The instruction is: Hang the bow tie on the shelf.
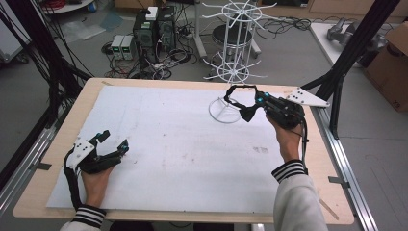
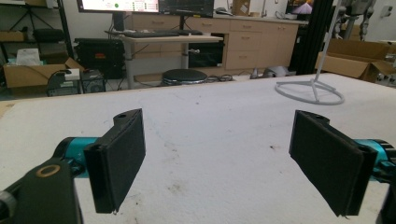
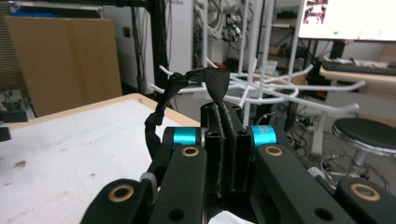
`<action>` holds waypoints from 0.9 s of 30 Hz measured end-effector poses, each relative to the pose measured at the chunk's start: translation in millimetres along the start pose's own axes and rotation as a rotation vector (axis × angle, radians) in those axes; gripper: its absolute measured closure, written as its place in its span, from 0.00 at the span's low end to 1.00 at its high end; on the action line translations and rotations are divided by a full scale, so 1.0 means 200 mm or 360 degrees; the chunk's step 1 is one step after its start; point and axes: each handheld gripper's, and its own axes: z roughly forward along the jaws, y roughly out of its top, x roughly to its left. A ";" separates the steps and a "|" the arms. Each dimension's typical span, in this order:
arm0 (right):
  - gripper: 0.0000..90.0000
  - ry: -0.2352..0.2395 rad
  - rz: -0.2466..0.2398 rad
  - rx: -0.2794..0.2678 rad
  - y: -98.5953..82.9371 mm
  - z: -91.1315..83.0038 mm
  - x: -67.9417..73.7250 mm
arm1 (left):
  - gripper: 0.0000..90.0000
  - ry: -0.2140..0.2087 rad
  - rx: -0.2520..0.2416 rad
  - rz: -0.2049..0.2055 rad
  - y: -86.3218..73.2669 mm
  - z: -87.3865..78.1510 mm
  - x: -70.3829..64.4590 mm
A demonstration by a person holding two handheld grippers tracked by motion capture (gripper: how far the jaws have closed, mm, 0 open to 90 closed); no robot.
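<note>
Overhead, one black strap (image 1: 239, 98) pinched in right gripper (image 1: 251, 112) by one white rack (image 1: 234, 43); left gripper (image 1: 114, 142) jaws wide, empty.

The strap (image 1: 239, 98) is black, the wire rack (image 1: 234, 43) white. A white sheet (image 1: 178, 144) covers the pale wood table (image 1: 38, 183). Sleeve cuffs (image 1: 289, 169) carry black-and-white stripes.
</note>
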 end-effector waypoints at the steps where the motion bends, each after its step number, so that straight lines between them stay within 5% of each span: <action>1: 0.98 -0.0016 -0.0013 0.0011 0.00 0.00 0.00 | 0.21 0.0002 -0.0003 -0.0001 0.00 0.00 0.00; 27: 0.98 -0.0150 0.0127 0.0008 -0.09 0.09 -0.11 | 0.21 0.0006 0.0010 0.0008 0.00 0.00 0.00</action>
